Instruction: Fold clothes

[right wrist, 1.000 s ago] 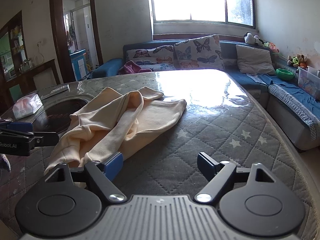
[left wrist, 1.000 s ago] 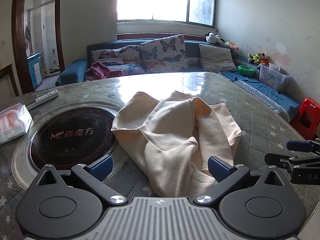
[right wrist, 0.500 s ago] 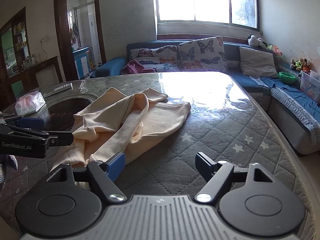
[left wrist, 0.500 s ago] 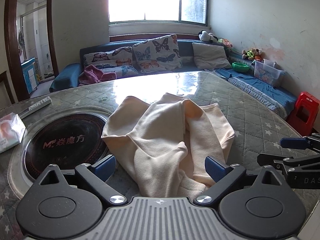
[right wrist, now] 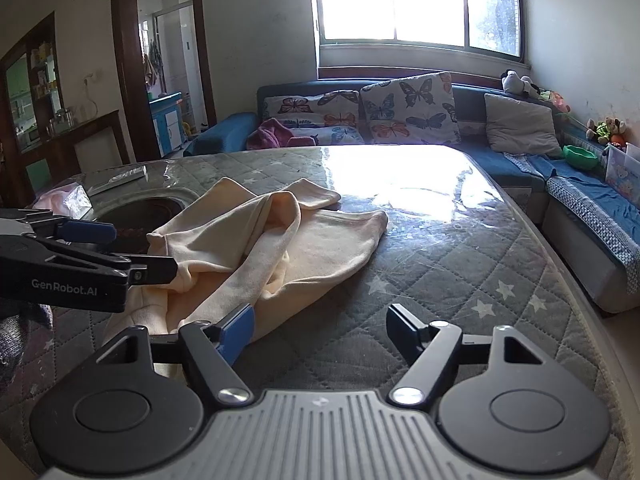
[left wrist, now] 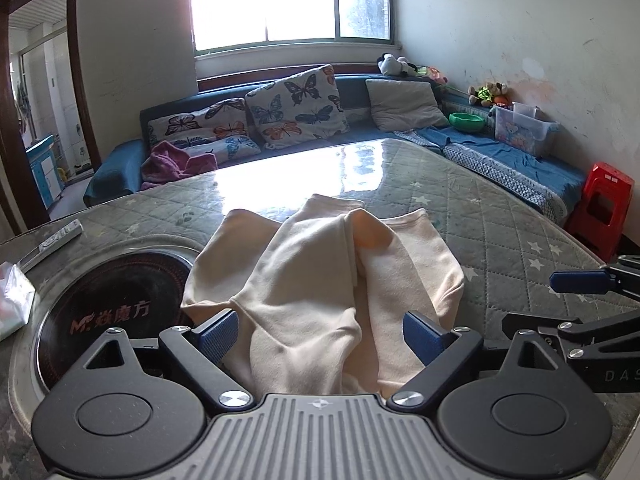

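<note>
Garment [left wrist: 320,280] cream, soft, rumpled on quilted table [left wrist: 500,232]; left gripper [left wrist: 320,334] closing astride, right gripper [right wrist: 320,320] closing, both wide.

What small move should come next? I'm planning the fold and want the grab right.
Probably ease the left tool down and let its closing jaws pinch the crumpled cream garment bunched between them. The right tool, also closing, has only quilted table cover between its jaws, so it should shift left first.
</note>
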`<action>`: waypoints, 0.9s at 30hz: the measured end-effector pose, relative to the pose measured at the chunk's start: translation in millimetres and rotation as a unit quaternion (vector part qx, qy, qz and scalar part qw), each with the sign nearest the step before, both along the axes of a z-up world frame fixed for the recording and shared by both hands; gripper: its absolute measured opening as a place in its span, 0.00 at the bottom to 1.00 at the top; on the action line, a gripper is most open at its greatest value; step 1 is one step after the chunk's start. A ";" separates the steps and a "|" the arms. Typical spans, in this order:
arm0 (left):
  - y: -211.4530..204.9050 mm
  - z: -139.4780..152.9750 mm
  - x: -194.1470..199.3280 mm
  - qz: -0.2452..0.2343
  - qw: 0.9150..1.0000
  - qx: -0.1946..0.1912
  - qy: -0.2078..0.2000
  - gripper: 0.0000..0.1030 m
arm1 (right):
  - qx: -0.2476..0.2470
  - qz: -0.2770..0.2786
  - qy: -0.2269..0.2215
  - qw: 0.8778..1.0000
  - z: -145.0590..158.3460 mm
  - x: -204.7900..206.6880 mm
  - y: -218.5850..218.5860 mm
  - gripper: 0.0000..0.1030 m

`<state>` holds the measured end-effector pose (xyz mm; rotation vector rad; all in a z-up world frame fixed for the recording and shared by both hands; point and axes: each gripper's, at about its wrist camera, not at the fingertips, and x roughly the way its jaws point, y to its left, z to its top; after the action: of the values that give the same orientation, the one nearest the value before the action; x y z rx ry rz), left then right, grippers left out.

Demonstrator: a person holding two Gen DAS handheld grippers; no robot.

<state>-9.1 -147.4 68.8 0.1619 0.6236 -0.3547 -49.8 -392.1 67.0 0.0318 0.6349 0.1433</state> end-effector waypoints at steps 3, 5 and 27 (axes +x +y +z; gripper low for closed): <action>-2.0 0.0 1.0 0.001 1.000 0.000 0.002 0.88 | 0.002 0.003 0.003 1.000 -0.4 3.7 1.1 0.72; -2.5 -0.1 1.2 0.003 1.000 -0.001 0.004 0.88 | 0.002 0.005 0.004 1.000 -1.6 5.2 1.8 0.72; 16.9 -2.6 -1.1 0.031 0.999 -0.007 0.017 0.90 | -0.004 0.023 0.021 1.000 -10.5 12.1 11.4 0.72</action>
<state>-10.2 -130.5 66.2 0.1228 0.6584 -0.3031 -37.6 -380.7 56.5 0.0125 0.6788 0.1848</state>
